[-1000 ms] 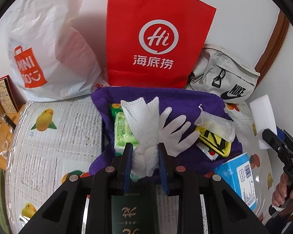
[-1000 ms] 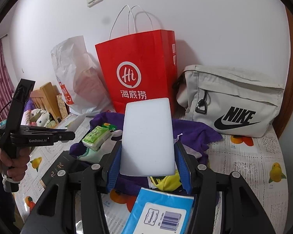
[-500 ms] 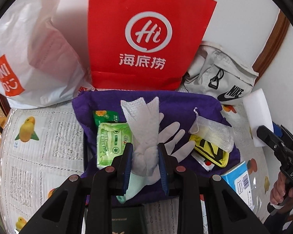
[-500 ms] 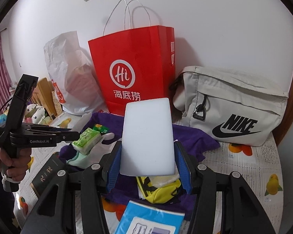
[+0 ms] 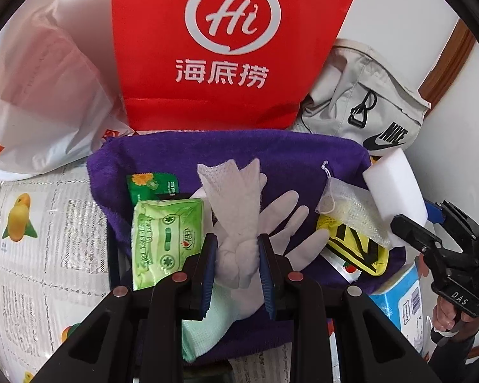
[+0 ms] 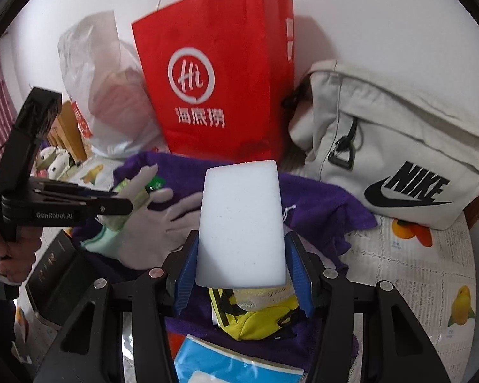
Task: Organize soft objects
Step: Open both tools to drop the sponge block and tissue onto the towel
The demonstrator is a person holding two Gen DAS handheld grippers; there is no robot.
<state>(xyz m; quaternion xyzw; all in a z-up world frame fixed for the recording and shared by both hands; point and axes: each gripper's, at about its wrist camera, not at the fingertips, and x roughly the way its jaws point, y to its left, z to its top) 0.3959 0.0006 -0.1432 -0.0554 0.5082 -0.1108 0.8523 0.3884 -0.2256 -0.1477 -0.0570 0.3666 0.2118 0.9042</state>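
Note:
My left gripper (image 5: 238,271) is shut on a white gauze cloth (image 5: 236,204), held over a purple towel (image 5: 239,150). A white rubber glove (image 5: 287,223) lies under it; it also shows in the right wrist view (image 6: 163,229). My right gripper (image 6: 242,274) is shut on a white sponge block (image 6: 241,226), held above the towel (image 6: 322,210); the sponge shows at the right in the left wrist view (image 5: 396,191). On the towel lie a green wipes pack (image 5: 166,233), a mesh pouch (image 5: 351,207) and a yellow pouch (image 5: 354,249).
A red paper bag (image 5: 226,48) stands behind the towel, a white plastic bag (image 5: 41,89) to its left, a grey Nike bag (image 6: 399,159) to its right. A blue tissue pack (image 5: 402,303) lies at the front right. A dark box (image 6: 57,274) sits front left.
Both grippers have moved forward toward the red bag, carrying the gauze and the sponge. The right gripper has come in over the towel, closer to the left one.

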